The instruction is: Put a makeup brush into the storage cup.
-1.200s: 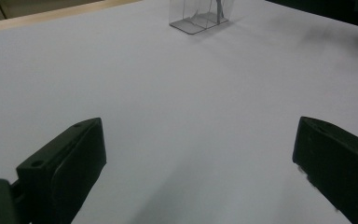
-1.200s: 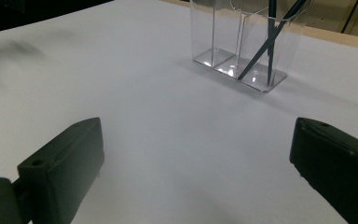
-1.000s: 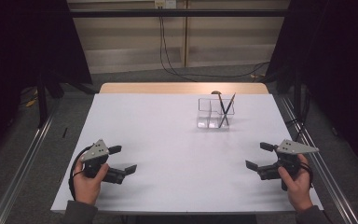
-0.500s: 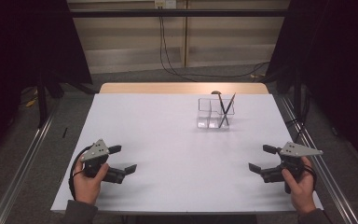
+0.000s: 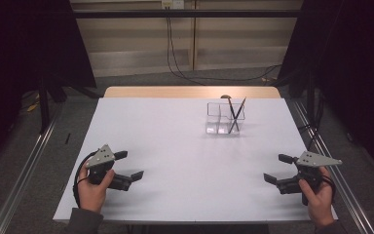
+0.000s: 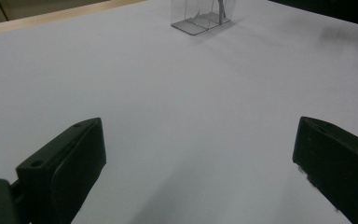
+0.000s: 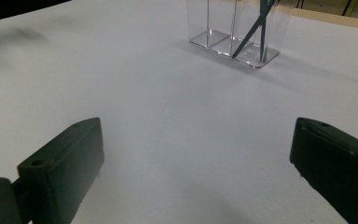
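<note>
A clear plastic holder [image 5: 225, 118] with compartments stands on the white table [image 5: 175, 146] at the back right of middle. Two dark thin utensils [image 5: 234, 113] lean crossed in its right compartment. The same holder [image 6: 200, 16] appears far ahead in the left gripper view, and closer as holder [image 7: 237, 30] in the right gripper view. My left gripper [image 5: 128, 165] sits near the front left edge, open, nothing between its jaws. My right gripper [image 5: 277, 168] is near the front right edge, also open and empty. Both point toward the table's middle.
A bare wooden strip [image 5: 190, 91] runs along the table's far edge. Metal rails [image 5: 24, 165] flank the table on the floor. Cables [image 5: 175, 53] hang at the back wall. White tabletop lies between the two grippers and the holder.
My right gripper has drifted slightly right and toward the front edge. The left gripper and the holder have stayed put.
</note>
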`<state>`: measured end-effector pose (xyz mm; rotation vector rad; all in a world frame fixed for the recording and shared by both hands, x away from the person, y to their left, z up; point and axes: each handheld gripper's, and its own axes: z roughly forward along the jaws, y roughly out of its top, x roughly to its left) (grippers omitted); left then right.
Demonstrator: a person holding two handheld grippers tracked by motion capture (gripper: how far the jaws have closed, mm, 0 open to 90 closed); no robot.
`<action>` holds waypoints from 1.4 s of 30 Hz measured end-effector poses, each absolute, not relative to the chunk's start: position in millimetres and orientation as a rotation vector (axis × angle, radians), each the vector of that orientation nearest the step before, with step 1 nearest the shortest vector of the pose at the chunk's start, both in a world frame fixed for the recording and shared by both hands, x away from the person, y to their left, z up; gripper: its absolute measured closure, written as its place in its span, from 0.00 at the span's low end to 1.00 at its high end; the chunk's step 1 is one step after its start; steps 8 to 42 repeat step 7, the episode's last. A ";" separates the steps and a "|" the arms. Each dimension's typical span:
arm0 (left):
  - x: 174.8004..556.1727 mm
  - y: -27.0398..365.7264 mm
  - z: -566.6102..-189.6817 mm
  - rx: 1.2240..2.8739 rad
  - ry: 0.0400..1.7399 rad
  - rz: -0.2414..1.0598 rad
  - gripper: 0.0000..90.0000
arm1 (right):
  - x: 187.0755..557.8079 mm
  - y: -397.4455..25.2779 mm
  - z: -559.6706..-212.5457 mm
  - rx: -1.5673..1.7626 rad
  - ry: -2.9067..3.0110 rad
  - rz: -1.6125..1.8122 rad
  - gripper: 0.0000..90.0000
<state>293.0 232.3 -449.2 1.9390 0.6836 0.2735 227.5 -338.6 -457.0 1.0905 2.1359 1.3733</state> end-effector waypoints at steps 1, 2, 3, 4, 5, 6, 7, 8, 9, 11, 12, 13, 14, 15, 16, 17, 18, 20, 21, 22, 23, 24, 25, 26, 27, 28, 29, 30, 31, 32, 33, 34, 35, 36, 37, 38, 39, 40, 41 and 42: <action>293.2 232.5 -448.6 1.947 0.678 0.282 0.03 | 227.4 -338.7 -457.3 1.091 2.138 1.374 0.03; 293.4 232.5 -448.3 1.945 0.677 0.280 0.03 | 227.3 -339.1 -458.0 1.093 2.139 1.368 0.03; 293.7 233.0 -447.5 1.952 0.677 0.292 0.03 | 227.0 -339.1 -458.7 1.096 2.142 1.366 0.03; 293.8 233.3 -447.4 1.942 0.679 0.290 0.02 | 226.9 -339.1 -459.6 1.096 2.145 1.364 0.03; 293.8 234.0 -447.0 1.940 0.683 0.294 0.02 | 226.9 -338.9 -460.6 1.102 2.147 1.359 0.03; 294.2 234.9 -447.2 1.937 0.677 0.288 0.02 | 227.2 -338.8 -461.4 1.111 2.149 1.352 0.03; 294.0 235.3 -447.3 1.939 0.687 0.294 0.02 | 227.3 -338.5 -462.2 1.112 2.149 1.349 0.03; 294.0 235.3 -447.3 1.939 0.687 0.294 0.02 | 227.3 -338.5 -462.2 1.112 2.149 1.349 0.03; 294.0 235.3 -447.3 1.939 0.687 0.294 0.02 | 227.3 -338.5 -462.2 1.112 2.149 1.349 0.03; 294.0 235.3 -447.3 1.939 0.687 0.294 0.02 | 227.3 -338.5 -462.2 1.112 2.149 1.349 0.03; 294.0 235.3 -447.3 1.939 0.687 0.294 0.02 | 227.3 -338.5 -462.2 1.112 2.149 1.349 0.03; 294.0 235.3 -447.3 1.939 0.687 0.294 0.02 | 227.3 -338.5 -462.2 1.112 2.149 1.349 0.03; 294.0 235.3 -447.3 1.939 0.687 0.294 0.02 | 227.3 -338.5 -462.2 1.112 2.149 1.349 0.03; 294.0 235.3 -447.3 1.939 0.687 0.294 0.02 | 227.3 -338.5 -462.2 1.112 2.149 1.349 0.03; 294.0 235.3 -447.3 1.939 0.687 0.294 0.02 | 227.3 -338.5 -462.2 1.112 2.149 1.349 0.03; 294.0 235.3 -447.3 1.939 0.687 0.294 0.02 | 227.3 -338.5 -462.2 1.112 2.149 1.349 0.03; 294.0 235.3 -447.3 1.939 0.687 0.294 0.02 | 227.3 -338.5 -462.2 1.112 2.149 1.349 0.03; 294.0 235.3 -447.3 1.939 0.687 0.294 0.02 | 227.3 -338.5 -462.2 1.112 2.149 1.349 0.03; 294.0 235.3 -447.3 1.939 0.687 0.294 0.02 | 227.3 -338.5 -462.2 1.112 2.149 1.349 0.03; 294.0 235.3 -447.3 1.939 0.687 0.294 0.02 | 227.3 -338.5 -462.2 1.112 2.149 1.349 0.03; 294.0 235.3 -447.3 1.939 0.687 0.294 0.02 | 227.3 -338.5 -462.2 1.112 2.149 1.349 0.03; 294.0 235.3 -447.3 1.939 0.687 0.294 0.02 | 227.3 -338.5 -462.2 1.112 2.149 1.349 0.03; 294.0 235.3 -447.3 1.939 0.687 0.294 0.02 | 227.3 -338.5 -462.2 1.112 2.149 1.349 0.03; 294.0 235.3 -447.3 1.939 0.687 0.294 0.02 | 227.3 -338.5 -462.2 1.112 2.149 1.349 0.03; 294.0 235.3 -447.3 1.939 0.687 0.294 0.02 | 227.3 -338.5 -462.2 1.112 2.149 1.349 0.03; 294.0 235.3 -447.3 1.939 0.687 0.294 0.02 | 227.3 -338.5 -462.2 1.112 2.149 1.349 0.03; 294.0 235.3 -447.3 1.939 0.687 0.294 0.02 | 227.3 -338.5 -462.2 1.112 2.149 1.349 0.03; 294.0 235.3 -447.3 1.939 0.687 0.294 0.02 | 227.3 -338.5 -462.2 1.112 2.149 1.349 0.03; 294.0 235.3 -447.3 1.939 0.687 0.294 0.02 | 227.3 -338.5 -462.2 1.112 2.149 1.349 0.03; 294.0 235.3 -447.3 1.939 0.687 0.294 0.02 | 227.3 -338.5 -462.2 1.112 2.149 1.349 0.03; 294.0 235.3 -447.3 1.939 0.687 0.294 0.02 | 227.3 -338.5 -462.2 1.112 2.149 1.349 0.03; 294.0 235.3 -447.3 1.939 0.687 0.294 0.02 | 227.3 -338.5 -462.2 1.112 2.149 1.349 0.03; 294.0 235.3 -447.3 1.939 0.687 0.294 0.02 | 227.3 -338.5 -462.2 1.112 2.149 1.349 0.03; 294.0 235.3 -447.3 1.939 0.687 0.294 0.02 | 227.3 -338.5 -462.2 1.112 2.149 1.349 0.03; 294.0 235.3 -447.3 1.939 0.687 0.294 0.02 | 227.3 -338.5 -462.2 1.112 2.149 1.349 0.03; 294.0 235.3 -447.3 1.939 0.687 0.294 0.02 | 227.3 -338.5 -462.2 1.112 2.149 1.349 0.03; 294.0 235.3 -447.3 1.939 0.687 0.294 0.02 | 227.3 -338.5 -462.2 1.112 2.149 1.349 0.03; 294.0 235.3 -447.3 1.939 0.687 0.294 0.02 | 227.3 -338.5 -462.2 1.112 2.149 1.349 0.03; 294.0 235.3 -447.3 1.939 0.687 0.294 0.02 | 227.3 -338.5 -462.2 1.112 2.149 1.349 0.03; 294.0 235.3 -447.3 1.939 0.687 0.294 0.02 | 227.3 -338.5 -462.2 1.112 2.149 1.349 0.03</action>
